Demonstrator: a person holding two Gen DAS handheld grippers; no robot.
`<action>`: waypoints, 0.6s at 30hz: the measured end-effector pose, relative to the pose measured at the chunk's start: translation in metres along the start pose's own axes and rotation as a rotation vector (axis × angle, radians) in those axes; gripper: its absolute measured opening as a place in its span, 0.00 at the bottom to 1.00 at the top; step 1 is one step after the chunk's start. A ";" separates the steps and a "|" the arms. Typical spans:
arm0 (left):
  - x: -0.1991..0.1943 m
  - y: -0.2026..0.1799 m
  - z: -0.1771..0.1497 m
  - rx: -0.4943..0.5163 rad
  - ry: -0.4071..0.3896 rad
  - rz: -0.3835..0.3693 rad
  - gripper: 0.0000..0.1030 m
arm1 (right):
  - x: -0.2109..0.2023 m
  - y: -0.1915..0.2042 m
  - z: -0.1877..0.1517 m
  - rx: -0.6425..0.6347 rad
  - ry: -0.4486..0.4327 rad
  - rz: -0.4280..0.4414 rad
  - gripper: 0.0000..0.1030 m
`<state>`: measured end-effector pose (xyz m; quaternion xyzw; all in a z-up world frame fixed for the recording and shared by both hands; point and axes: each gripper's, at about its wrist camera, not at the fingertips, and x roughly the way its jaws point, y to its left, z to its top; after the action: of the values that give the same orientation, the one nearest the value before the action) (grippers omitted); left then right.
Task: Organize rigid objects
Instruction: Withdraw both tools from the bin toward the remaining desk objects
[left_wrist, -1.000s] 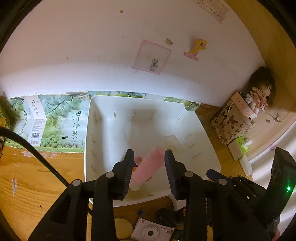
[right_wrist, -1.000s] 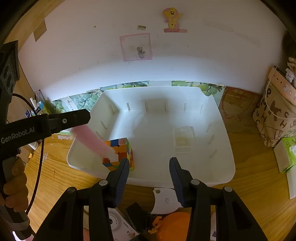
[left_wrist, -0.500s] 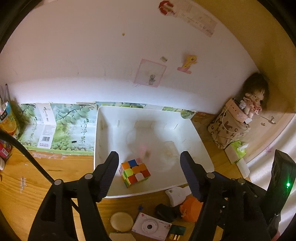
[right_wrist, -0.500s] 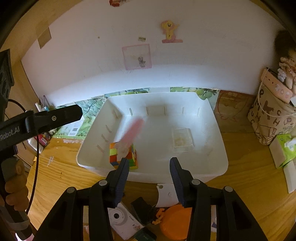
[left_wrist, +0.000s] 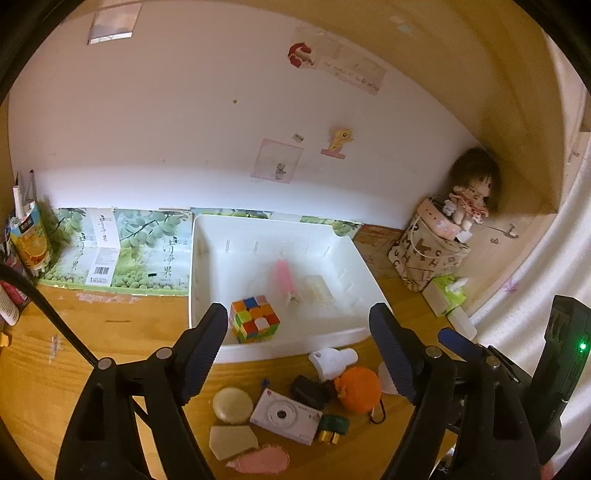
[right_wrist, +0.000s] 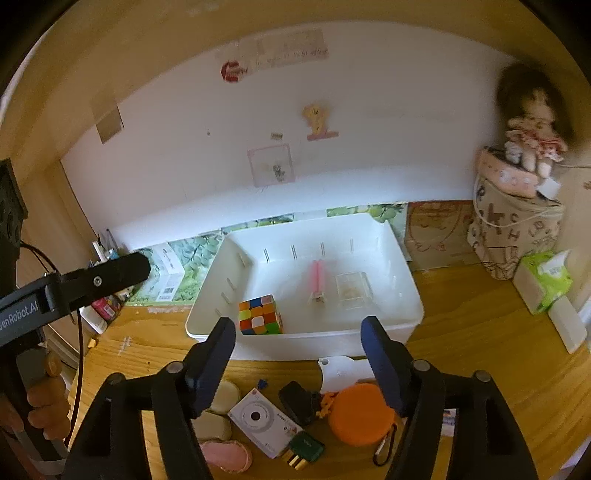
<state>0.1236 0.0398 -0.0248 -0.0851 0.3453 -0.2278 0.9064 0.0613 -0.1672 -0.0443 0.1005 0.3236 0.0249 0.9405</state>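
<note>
Left wrist: both grippers, left (left_wrist: 297, 328) and right (right_wrist: 297, 341), opening, empty. Pink tube (left_wrist: 284, 279) lying in bin (left_wrist: 295, 347) beside cube (left_wrist: 255, 318). Next: grabbing camera (left_wrist: 286, 415) off the desk.

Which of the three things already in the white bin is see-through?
The small clear box, on the right of the white bin. The pink tube beside it and the multicoloured puzzle cube are opaque.

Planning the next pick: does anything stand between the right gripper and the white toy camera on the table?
Nothing visible does. The right gripper hangs open and empty above the table; the white toy camera lies uncovered below it, a black item close on its right.
</note>
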 end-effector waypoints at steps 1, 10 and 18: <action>-0.004 -0.001 -0.003 0.000 -0.004 -0.004 0.80 | -0.007 0.000 -0.004 0.008 -0.013 0.002 0.74; -0.025 -0.001 -0.040 -0.022 0.019 -0.011 0.80 | -0.054 -0.010 -0.036 0.108 -0.101 0.022 0.78; -0.032 0.002 -0.066 -0.074 0.064 -0.012 0.80 | -0.077 -0.022 -0.059 0.144 -0.112 -0.016 0.79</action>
<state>0.0589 0.0573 -0.0560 -0.1134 0.3818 -0.2227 0.8898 -0.0357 -0.1866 -0.0479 0.1664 0.2721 -0.0118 0.9477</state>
